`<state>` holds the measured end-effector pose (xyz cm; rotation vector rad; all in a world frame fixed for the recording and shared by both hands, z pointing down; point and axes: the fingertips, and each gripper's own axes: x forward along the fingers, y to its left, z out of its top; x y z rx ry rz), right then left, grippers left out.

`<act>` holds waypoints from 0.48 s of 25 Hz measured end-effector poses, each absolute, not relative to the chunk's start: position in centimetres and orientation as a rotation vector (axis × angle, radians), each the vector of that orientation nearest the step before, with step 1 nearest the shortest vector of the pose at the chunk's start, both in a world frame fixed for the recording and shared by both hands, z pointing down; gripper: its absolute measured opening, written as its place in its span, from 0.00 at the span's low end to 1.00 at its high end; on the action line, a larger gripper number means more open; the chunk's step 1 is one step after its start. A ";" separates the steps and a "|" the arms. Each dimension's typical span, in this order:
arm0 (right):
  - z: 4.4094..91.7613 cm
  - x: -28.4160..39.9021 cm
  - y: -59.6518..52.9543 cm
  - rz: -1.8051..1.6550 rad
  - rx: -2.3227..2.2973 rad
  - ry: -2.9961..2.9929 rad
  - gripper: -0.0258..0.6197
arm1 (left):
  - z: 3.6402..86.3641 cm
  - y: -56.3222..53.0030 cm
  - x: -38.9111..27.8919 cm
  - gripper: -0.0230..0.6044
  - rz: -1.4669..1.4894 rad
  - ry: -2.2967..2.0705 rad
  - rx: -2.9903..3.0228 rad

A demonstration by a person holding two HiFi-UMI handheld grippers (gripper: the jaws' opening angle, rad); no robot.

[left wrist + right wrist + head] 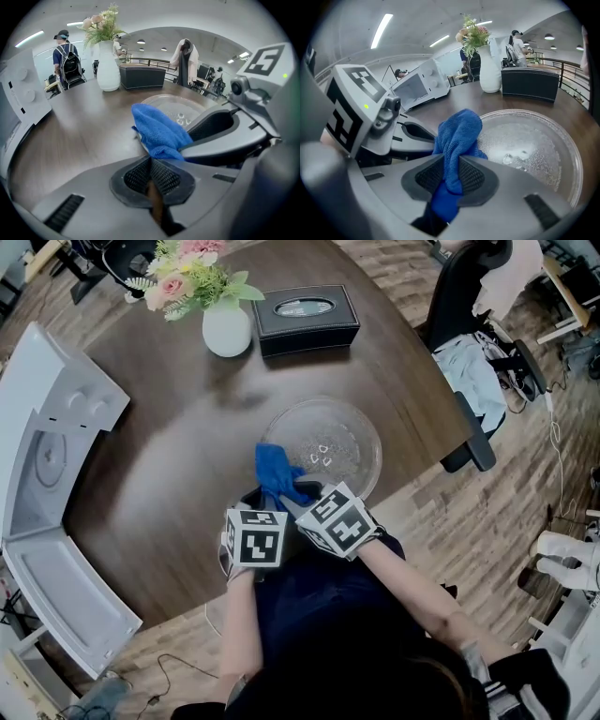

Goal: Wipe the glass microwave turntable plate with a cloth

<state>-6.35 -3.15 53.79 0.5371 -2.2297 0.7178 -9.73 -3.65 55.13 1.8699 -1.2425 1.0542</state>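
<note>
The round glass turntable plate lies on the dark wooden table, close to its near edge. A blue cloth is bunched over the plate's near-left rim. My right gripper is shut on the blue cloth, with the wet plate just ahead of it. My left gripper is shut at the plate's near rim and seems to pinch that edge, the cloth right above it. In the head view both grippers sit side by side.
A white vase of flowers and a black tissue box stand at the table's far side. A white microwave with its door open sits at the left. An office chair is to the right. A person stands far behind.
</note>
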 end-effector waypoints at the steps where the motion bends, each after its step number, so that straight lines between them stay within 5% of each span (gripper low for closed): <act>1: 53.8 -6.3 -3.2 0.710 0.542 -2.228 0.15 | 55.3 -3.6 -9.8 0.04 1.070 -1.242 1.870; 12: 53.5 -4.2 -3.8 0.725 0.617 -2.209 0.15 | 55.3 -3.5 -9.8 0.04 1.097 -1.245 1.874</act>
